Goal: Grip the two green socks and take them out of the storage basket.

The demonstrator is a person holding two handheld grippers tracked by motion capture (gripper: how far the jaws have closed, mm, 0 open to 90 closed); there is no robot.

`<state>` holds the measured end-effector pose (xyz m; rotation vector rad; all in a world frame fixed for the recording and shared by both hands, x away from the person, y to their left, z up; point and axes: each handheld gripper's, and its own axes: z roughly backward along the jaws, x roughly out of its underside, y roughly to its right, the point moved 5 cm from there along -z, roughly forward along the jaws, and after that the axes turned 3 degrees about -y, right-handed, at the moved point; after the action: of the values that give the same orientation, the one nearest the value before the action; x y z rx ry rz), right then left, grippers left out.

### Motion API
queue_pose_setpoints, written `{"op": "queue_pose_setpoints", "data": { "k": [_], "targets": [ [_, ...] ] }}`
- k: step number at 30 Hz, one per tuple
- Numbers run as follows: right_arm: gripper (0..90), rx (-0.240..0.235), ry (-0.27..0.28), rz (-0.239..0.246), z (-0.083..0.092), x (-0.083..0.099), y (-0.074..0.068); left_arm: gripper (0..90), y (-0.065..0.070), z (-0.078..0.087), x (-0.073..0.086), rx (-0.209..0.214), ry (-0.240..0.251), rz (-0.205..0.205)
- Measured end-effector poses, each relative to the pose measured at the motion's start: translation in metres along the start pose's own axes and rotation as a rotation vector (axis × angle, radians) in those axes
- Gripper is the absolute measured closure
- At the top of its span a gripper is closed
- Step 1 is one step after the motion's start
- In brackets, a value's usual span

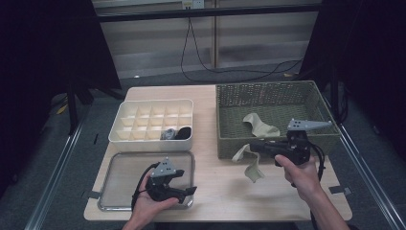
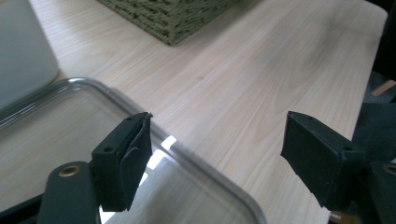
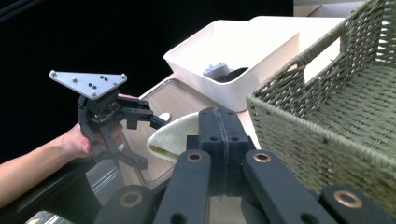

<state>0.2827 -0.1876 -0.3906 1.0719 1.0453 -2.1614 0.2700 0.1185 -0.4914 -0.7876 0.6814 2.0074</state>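
My right gripper [image 1: 253,146] is shut on a beige sock [image 1: 253,171], which hangs limp over the table just in front of the woven basket [image 1: 277,96]. In the right gripper view the jaws [image 3: 218,126] are pressed together with the pale sock [image 3: 173,135] bulging out to their left. More beige cloth [image 1: 260,126] lies in the basket; I cannot tell whether it is the same sock. My left gripper [image 1: 186,182] stands open with nothing between its pads [image 2: 128,158], over the right end of a clear, metal-rimmed tray [image 1: 124,167]. It also appears in the right gripper view [image 3: 152,142].
A white divided box [image 1: 153,140] stands behind the tray, with dark and grey rolled items [image 1: 174,133] in its front compartments. Bare wooden table [image 1: 220,182] lies between tray and basket. The table's front edge is close under both hands. Cables run across the floor behind.
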Motion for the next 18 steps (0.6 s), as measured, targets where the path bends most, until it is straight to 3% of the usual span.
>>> {"op": "queue_pose_setpoints", "data": {
  "k": [6,18],
  "targets": [
    [90.0,-0.016,-0.004,-0.029,-0.005,0.016,0.001,27.4,0.008,-0.007,-0.008,0.011,-0.008,-0.040],
    [90.0,-0.002,-0.079,-0.044,-0.024,0.041,0.004,35.3,0.018,-0.023,-0.024,0.049,0.001,-0.102]
  ]
}}
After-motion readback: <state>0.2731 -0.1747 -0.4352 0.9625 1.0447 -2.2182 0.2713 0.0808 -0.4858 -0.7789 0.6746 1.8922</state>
